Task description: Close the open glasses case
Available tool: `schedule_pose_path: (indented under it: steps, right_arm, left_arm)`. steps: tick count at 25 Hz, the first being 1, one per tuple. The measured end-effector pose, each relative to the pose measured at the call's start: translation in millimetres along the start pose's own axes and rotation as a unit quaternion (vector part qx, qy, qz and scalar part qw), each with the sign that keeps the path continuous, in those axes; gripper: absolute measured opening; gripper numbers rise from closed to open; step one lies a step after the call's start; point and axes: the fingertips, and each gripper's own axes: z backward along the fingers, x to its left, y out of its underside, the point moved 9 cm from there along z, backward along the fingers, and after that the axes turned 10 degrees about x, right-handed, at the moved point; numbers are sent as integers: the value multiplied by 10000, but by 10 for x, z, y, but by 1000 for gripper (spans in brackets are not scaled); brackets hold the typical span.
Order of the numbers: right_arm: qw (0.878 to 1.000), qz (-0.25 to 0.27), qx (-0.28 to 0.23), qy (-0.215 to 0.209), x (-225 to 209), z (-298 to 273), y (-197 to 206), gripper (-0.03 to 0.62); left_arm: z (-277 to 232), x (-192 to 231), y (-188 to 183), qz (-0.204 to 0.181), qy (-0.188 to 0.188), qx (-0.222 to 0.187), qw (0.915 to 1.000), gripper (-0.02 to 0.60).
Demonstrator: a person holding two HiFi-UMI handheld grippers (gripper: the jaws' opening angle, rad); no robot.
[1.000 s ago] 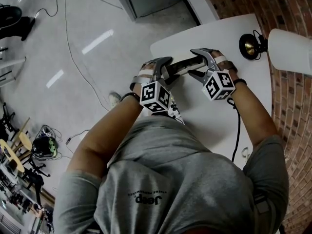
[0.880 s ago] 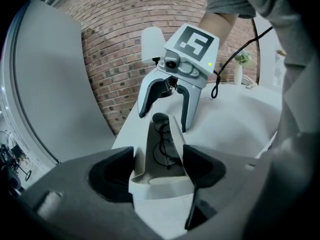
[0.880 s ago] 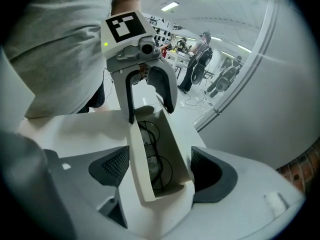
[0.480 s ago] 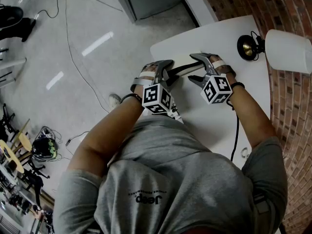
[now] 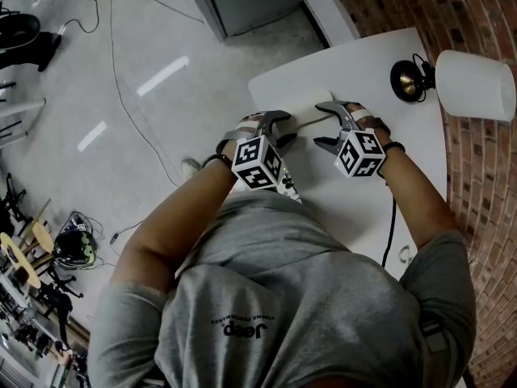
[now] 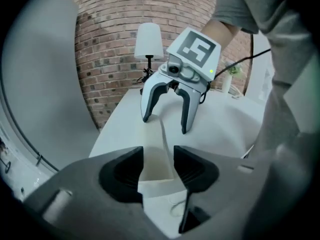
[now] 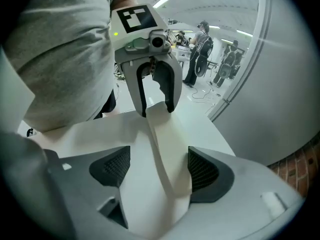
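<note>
Clamping slim white glasses case [image 6: 156, 134]: left gripper [image 6: 158, 160], jaws closing | right gripper [image 7: 158, 170] straddling, spread

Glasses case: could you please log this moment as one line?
glasses case: on table | left tongs: just closing, pressing one end | right tongs: open astride other end

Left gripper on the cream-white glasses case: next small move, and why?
Likely press the left gripper a bit tighter: its jaws have just been closing on the cream-white glasses case, pads about touching its sides, yet the head view shows a thin dark slit along it, so it may not be fully shut.
</note>
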Motion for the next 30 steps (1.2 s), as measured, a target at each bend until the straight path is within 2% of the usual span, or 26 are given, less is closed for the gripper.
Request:
schedule_pose_path:
  steps: [3,12,23,30]
  right_arm:
    - [9999,-105,-49,10,5,-5,-5,363]
    - [9997,-220,-88,-3,-41,13,-7,332]
    - [9978,-648,-154,-5,-255,76,-10,162]
    - [9948,-968,-298,108,-388,186,25,98]
  left_arm:
    - [22,71,4,343,196,-106,9992,160]
    - [30,111,-10,453,237,-69,9987,146]
    - [50,188,-16,580,415,-68,9974,100]
    - [120,232,-79,659,526,-285,9960,57]
